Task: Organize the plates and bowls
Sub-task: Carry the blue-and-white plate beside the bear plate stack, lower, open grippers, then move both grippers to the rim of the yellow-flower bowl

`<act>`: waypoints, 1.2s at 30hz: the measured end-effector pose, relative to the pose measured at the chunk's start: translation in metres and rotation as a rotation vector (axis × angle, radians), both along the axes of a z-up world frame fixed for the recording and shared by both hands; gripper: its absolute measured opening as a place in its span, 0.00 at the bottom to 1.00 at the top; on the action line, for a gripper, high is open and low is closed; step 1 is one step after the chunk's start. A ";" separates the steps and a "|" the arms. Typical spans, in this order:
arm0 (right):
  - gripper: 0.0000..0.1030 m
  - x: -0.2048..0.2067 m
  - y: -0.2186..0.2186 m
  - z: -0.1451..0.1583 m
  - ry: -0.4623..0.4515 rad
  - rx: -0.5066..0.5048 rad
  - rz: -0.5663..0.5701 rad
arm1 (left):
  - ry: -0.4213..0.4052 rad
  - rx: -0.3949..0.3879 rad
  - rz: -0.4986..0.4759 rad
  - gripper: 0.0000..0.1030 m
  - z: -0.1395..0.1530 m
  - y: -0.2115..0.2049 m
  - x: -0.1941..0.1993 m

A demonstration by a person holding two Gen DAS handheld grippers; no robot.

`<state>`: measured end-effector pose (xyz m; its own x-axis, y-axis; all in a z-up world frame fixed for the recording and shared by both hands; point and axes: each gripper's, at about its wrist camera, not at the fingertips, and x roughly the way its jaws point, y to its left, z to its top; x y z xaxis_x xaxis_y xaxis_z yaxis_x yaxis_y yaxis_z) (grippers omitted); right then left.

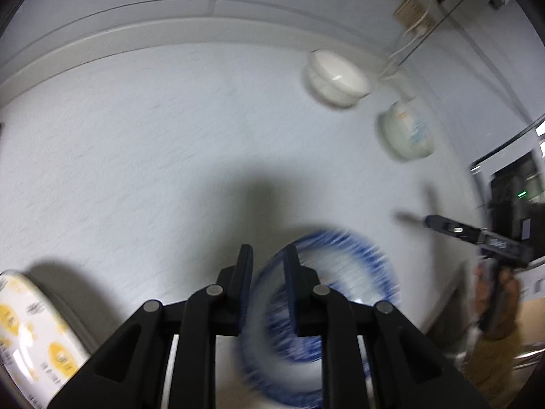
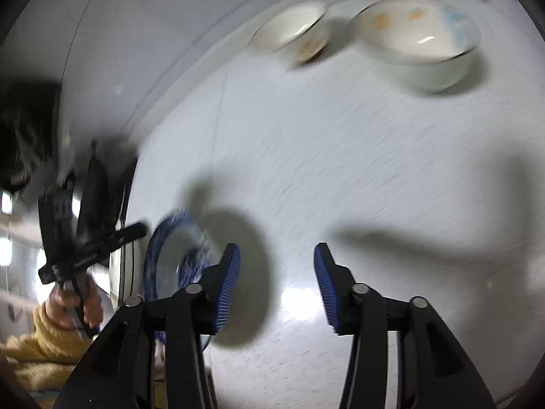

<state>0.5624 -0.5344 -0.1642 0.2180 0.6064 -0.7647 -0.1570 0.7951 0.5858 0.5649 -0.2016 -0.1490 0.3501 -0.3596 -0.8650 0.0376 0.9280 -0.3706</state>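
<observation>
My left gripper (image 1: 267, 255) is shut on the rim of a blue-patterned plate (image 1: 340, 272) and holds it tilted above the white table (image 1: 153, 136). The same plate (image 2: 173, 252) shows in the right wrist view, at the left, on edge in the left gripper (image 2: 136, 230). My right gripper (image 2: 277, 255) is open and empty over the table; it also shows in the left wrist view (image 1: 429, 220). A white bowl (image 1: 335, 76) (image 2: 293, 32) and a pale bowl with blue and orange marks (image 1: 407, 133) (image 2: 419, 41) stand far on the table. Both views are motion-blurred.
A white dish with yellow spots (image 1: 37, 334) sits at the table's near left. A raised table rim (image 1: 136, 44) curves along the far edge. Cables and plugs (image 1: 415, 13) lie beyond the bowls. A dark device with a green light (image 1: 517, 191) is at the right.
</observation>
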 end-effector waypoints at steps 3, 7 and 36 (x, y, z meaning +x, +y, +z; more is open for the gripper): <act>0.55 0.012 -0.036 0.010 -0.040 0.015 -0.090 | 0.004 -0.104 -0.027 0.19 0.008 -0.022 0.022; 0.60 0.032 -0.070 0.020 -0.076 0.001 -0.167 | 0.047 -0.204 -0.077 0.39 0.004 -0.062 0.059; 0.39 0.175 -0.112 -0.025 0.066 -0.130 -0.014 | 0.158 -0.235 -0.122 0.39 -0.074 -0.209 0.213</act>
<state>0.7376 -0.6460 -0.1895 0.1727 0.4982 -0.8497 -0.1100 0.8670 0.4860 0.7780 -0.4110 -0.2228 0.1596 -0.5872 -0.7935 0.0683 0.8085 -0.5845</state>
